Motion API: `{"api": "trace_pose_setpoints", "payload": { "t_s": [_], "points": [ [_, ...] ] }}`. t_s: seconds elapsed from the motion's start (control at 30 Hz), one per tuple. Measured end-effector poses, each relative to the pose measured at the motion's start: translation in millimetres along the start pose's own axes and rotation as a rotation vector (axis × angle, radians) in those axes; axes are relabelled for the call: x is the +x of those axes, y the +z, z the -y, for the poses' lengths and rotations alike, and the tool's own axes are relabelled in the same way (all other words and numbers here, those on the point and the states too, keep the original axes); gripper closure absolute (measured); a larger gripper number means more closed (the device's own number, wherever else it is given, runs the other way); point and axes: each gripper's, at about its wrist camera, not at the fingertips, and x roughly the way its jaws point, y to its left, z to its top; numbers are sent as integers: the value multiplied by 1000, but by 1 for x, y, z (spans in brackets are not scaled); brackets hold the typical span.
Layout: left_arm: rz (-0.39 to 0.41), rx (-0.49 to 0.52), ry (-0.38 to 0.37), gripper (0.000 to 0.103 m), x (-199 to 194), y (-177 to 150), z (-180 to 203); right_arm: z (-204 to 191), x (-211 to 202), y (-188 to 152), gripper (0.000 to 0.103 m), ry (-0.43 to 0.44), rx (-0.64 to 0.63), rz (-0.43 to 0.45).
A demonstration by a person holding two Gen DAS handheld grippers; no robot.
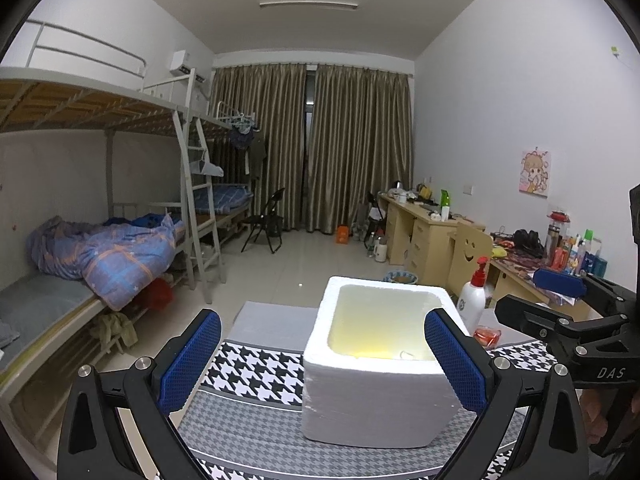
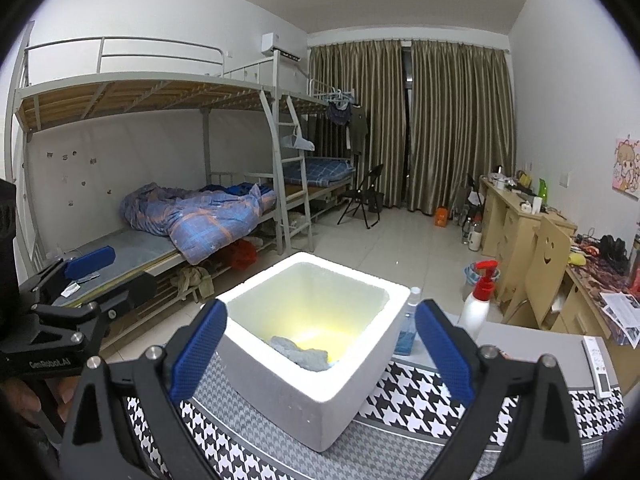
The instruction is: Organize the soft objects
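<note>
Left wrist view: left gripper [image 1: 322,364] spread wide, empty, before a white foam box [image 1: 376,392] on a houndstooth cloth [image 1: 256,368]; its yellowish inside is mostly hidden. Right wrist view: right gripper [image 2: 320,354] also spread, empty; a grey cloth [image 2: 302,354] lies on the box's floor, a blue-liquid bottle [image 2: 406,330] just right.

A white foam box [image 2: 304,344] stands upright and open-topped on the houndstooth cloth [image 2: 420,396]. Inside it, on the floor toward the near wall, lies a crumpled grey-blue cloth [image 2: 302,354], possibly a small towel.
</note>
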Motion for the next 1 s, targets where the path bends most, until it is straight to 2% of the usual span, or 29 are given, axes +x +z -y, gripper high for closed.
{"api": "trace_pose_setpoints", "payload": {
  "t_s": [1.0],
  "points": [
    [30, 42, -58, 1, -14, -7, 36, 28, -40, -17, 6, -52, 70, 54]
  ]
}}
